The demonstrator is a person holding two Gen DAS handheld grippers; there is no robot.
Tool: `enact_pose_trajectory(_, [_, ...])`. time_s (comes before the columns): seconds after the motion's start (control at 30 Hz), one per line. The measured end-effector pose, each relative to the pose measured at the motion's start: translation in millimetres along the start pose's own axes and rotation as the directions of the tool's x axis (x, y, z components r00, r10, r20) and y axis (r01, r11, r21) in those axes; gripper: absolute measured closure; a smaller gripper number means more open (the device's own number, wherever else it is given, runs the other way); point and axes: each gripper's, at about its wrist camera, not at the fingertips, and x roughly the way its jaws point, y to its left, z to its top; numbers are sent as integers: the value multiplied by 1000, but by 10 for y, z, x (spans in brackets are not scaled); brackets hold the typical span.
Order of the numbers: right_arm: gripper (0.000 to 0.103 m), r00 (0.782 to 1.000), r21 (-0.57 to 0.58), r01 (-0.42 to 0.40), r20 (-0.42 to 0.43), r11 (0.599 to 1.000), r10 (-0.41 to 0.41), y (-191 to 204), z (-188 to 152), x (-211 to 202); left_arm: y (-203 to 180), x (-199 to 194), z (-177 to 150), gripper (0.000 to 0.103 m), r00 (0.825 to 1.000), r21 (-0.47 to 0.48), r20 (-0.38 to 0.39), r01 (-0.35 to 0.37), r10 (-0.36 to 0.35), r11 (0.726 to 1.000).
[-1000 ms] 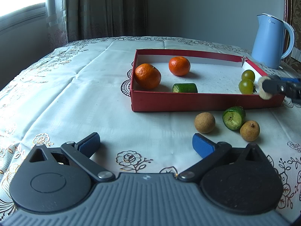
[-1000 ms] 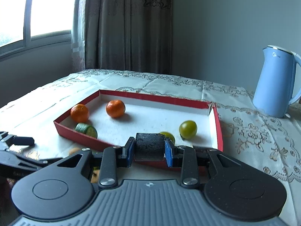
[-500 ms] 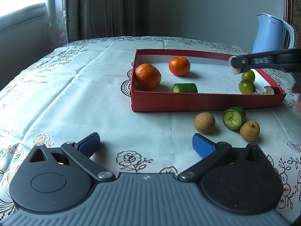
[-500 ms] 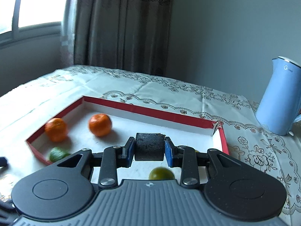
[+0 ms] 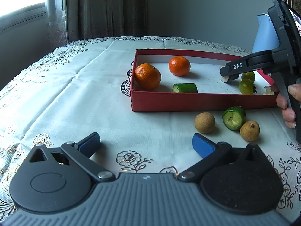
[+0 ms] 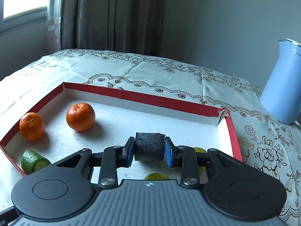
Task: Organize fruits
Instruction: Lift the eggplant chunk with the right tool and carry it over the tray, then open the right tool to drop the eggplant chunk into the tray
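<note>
Two handheld grippers work over a table covered with a pale embroidered tablecloth [image 5: 75, 98]. A shallow red box [image 5: 188, 101] with a white floor sits toward the far right part of the table. The right gripper [image 6: 150, 146] hangs above the right half of the box, its blue pads pressed against both sides of a short dark, nearly black cylindrical piece [image 6: 149, 146], which it holds clear of the box floor. Seen from the left camera, that same piece [image 5: 228, 78] shows a pale cut end, and the person's fingers [image 5: 286, 105] wrap the gripper's handle at the right edge of the view. Inside the box, two oranges [image 5: 148, 75] [image 5: 179, 65] lie near its left end, well apart from the held piece, and a cucumber piece [image 5: 185, 88] lies on its side against the near wall. Two green tomatoes [image 5: 246, 86] [image 5: 248, 76] sit close together near the right end of the box, just below and beside the right gripper's tips. A small pale-edged scrap [image 5: 269, 90] lies in the near right corner; what it is cannot be told. Outside the box, just in front of its near wall, rest two tan longans [image 5: 204, 122] [image 5: 249, 131] with a second cucumber piece [image 5: 233, 118] between them, its cut face toward the viewer and touching the right-hand longan. The left gripper [image 5: 145, 144] waits low over the near edge of the table, its blue pads spread wide with nothing between them. A light blue kettle [image 6: 282, 86] stands near the far right corner of the table, beyond the box.
</note>
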Motion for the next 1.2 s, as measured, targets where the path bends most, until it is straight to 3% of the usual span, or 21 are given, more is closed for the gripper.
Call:
enact_pose_trajectory(0.5, [70,1000,38,-12,2,999,12,-65,21,-107,4,5,1,0,1000,0,0,0,0,1000])
enact_pose_trajectory(0.73, [70,998,58,-20,57,998,17,-143,-40,-420,3,6,1,0,1000,0,0,0,0,1000])
enact_pose_trajectory(1.0, [63,992,9,-86,95,996,85,-203,-525,-1063,3,6,1,0,1000,1,0,-1,1,1000])
enact_pose_trajectory(1.2, [63,995,7,-87,44,996,86,-168,-881,-1090,2,5,1,0,1000,2,0,-2,2,1000])
